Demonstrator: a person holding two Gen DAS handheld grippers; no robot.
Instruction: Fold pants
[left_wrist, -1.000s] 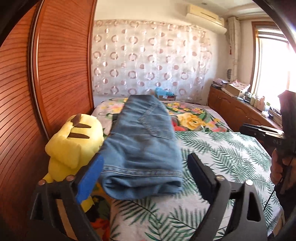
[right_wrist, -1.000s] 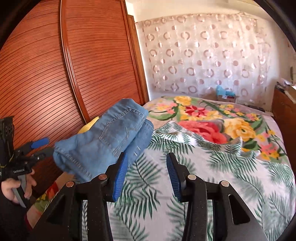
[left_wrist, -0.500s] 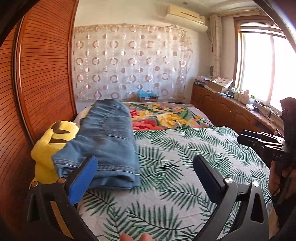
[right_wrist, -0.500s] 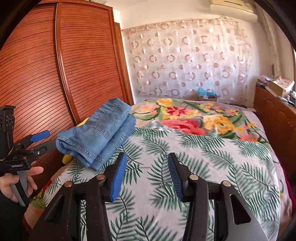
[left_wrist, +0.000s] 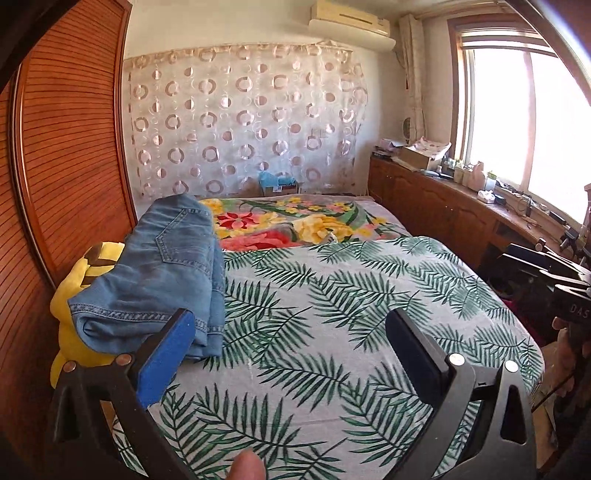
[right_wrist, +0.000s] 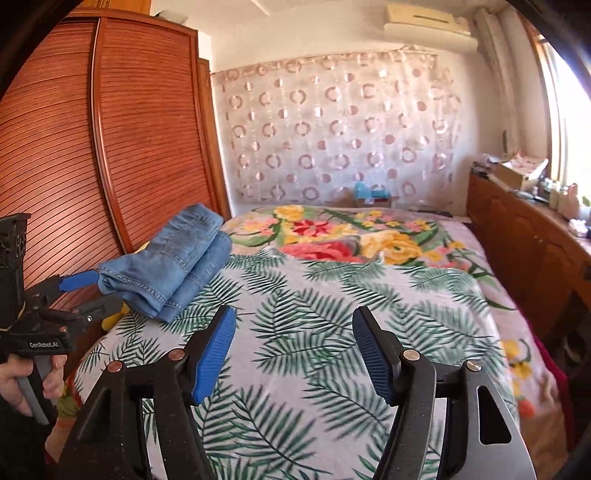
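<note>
From my remote seat I see the folded pants (left_wrist: 159, 273) lying at the left edge of the bed (left_wrist: 332, 332), a blue denim bundle with a back pocket facing up. In the left wrist view their near hem overhangs a yellow plush toy (left_wrist: 68, 295), which sits between the bed and the slatted wooden wardrobe (left_wrist: 66, 147). In the right wrist view the same pants (right_wrist: 173, 266) rest on the palm-leaf sheet (right_wrist: 314, 350), with the flowered blanket (right_wrist: 332, 236) further back.

My left gripper (left_wrist: 288, 343) stands with its jaws spread wide and nothing between them but the sheet below; its blue pad (left_wrist: 166, 358) sits just near of the pants, and I cannot tell whether it touches them. From the right wrist view that gripper (right_wrist: 88, 291) appears at the left, close to the hem of the denim, held by a hand (right_wrist: 33, 376).

My right gripper (right_wrist: 291, 343) has just been opening; its jaws are parted with only leaf-printed sheet showing between them, and it grips nothing. It hangs over the near middle of the bed, well right of the pants.

Far behind hangs a circle-patterned curtain (left_wrist: 243, 125), and a wooden cabinet (left_wrist: 436, 206) runs along the right wall under the window (left_wrist: 517, 122).
</note>
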